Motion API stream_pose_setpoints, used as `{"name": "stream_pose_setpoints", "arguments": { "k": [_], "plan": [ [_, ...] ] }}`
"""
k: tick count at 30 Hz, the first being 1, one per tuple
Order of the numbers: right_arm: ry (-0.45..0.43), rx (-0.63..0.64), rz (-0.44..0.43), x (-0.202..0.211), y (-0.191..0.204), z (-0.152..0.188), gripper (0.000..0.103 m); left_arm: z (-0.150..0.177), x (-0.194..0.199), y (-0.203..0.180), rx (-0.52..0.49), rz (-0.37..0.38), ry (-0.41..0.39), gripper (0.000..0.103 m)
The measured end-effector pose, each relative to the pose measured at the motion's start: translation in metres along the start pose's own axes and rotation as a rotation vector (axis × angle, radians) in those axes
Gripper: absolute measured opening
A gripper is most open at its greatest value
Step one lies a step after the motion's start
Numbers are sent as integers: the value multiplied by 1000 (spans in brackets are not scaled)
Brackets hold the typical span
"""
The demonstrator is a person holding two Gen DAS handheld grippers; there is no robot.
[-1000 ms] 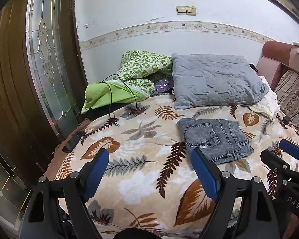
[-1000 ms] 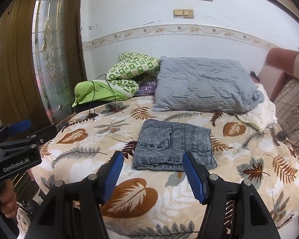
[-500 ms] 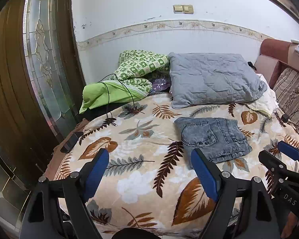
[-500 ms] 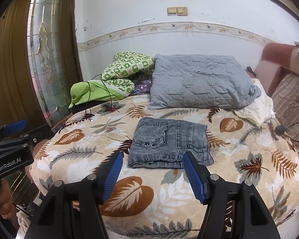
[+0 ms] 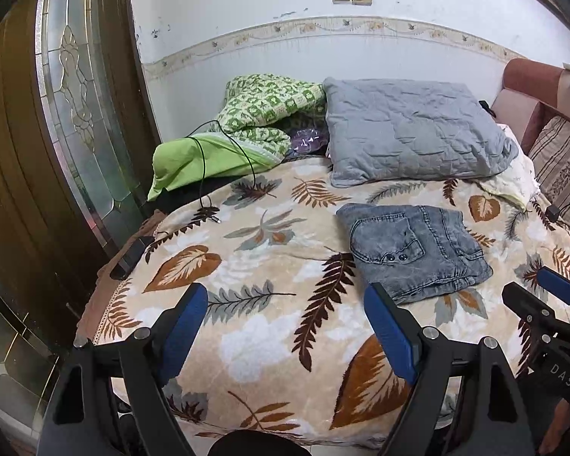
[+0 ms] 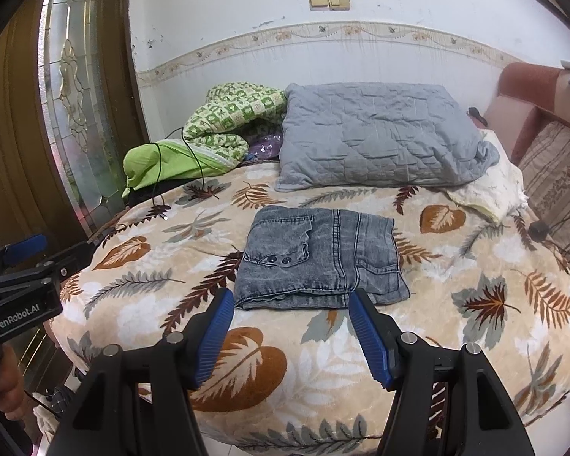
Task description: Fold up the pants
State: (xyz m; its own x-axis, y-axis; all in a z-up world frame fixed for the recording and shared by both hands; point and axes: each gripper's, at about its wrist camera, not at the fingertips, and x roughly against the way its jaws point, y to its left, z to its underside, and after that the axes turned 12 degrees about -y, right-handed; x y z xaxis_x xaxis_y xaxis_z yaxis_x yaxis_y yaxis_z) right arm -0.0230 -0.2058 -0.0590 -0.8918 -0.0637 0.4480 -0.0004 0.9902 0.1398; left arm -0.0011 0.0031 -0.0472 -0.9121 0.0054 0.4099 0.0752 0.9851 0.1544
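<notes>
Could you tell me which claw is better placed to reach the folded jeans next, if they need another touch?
Right. The right claw is open and points straight at the near edge of the jeans. The left claw is also open but aims at bare blanket, with the jeans off to its right.

So the pants [image 6: 319,262] sit folded on the bed blanket [image 6: 475,304], right about mid-frame in the right wrist view, and centre-right in the left wrist view [image 5: 414,247]. Behind them, toward the wall, there's a pillow [image 6: 376,140], and left of that a bunched quilt [image 6: 228,121] lying on another pillow [image 6: 159,167] with a cable [image 6: 193,159] draped over it. Door [image 6: 68,87] takes the left edge of the frame, sofa [image 6: 551,159] the right edge. Both grippers hang off the near edge of the bed: right gripper [image 6: 290,334] just in front of the pants, left gripper [image 5: 285,330] lower centre of its own frame, down-left of them
</notes>
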Motion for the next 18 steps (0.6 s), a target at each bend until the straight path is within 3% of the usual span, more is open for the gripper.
{"name": "stream_pose_setpoints", "arguments": {
  "k": [18],
  "plan": [
    [18, 7, 3, -8, 3, 4, 67, 15, -16, 5, -3, 0, 44, 85]
  ]
}}
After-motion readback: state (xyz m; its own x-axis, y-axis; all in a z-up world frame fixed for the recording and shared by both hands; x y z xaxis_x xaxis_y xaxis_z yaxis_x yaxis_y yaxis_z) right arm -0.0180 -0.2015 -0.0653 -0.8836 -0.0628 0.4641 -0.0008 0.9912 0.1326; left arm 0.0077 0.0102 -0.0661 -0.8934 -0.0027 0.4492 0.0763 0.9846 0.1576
